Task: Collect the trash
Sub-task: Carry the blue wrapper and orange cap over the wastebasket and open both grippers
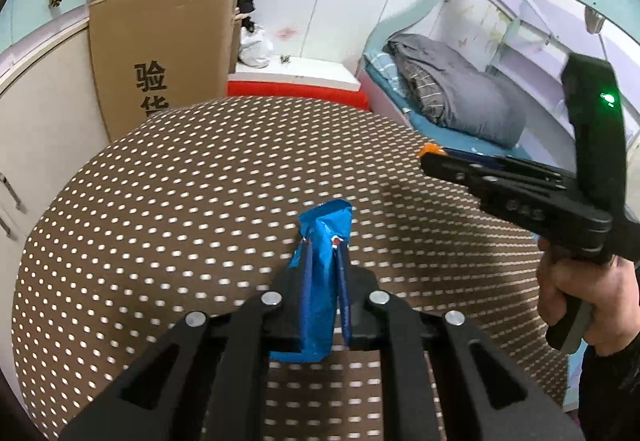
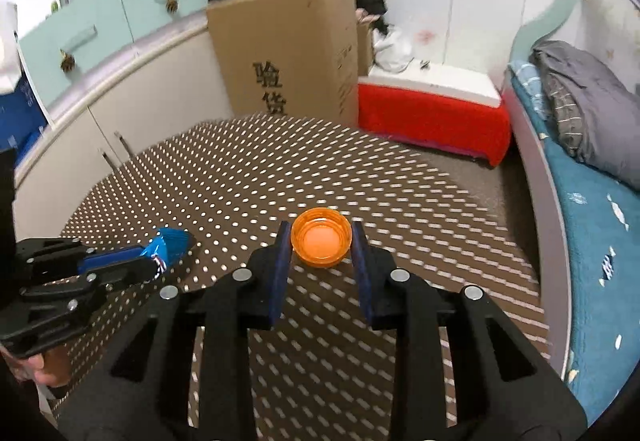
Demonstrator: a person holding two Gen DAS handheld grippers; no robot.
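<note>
A crumpled blue snack wrapper (image 1: 320, 281) stands between the fingers of my left gripper (image 1: 322, 245), which is shut on it just above the brown dotted tablecloth (image 1: 160, 201). The right wrist view shows the same wrapper (image 2: 174, 241) sticking out of the left gripper (image 2: 156, 261) at the left. An orange bottle cap (image 2: 321, 243), hollow side up, sits between the blue pads of my right gripper (image 2: 321, 237), and both pads touch its sides. In the left wrist view the right gripper (image 1: 430, 157) is at the right with the orange cap (image 1: 430, 150) at its tip, held by a hand (image 1: 576, 301).
Behind the table stands a tall cardboard box (image 2: 288, 53) with black characters, and beside it a red box with a white lid (image 2: 432, 113). A bed with a grey blanket (image 1: 452, 93) runs along the right. White cabinets (image 2: 100, 113) line the left.
</note>
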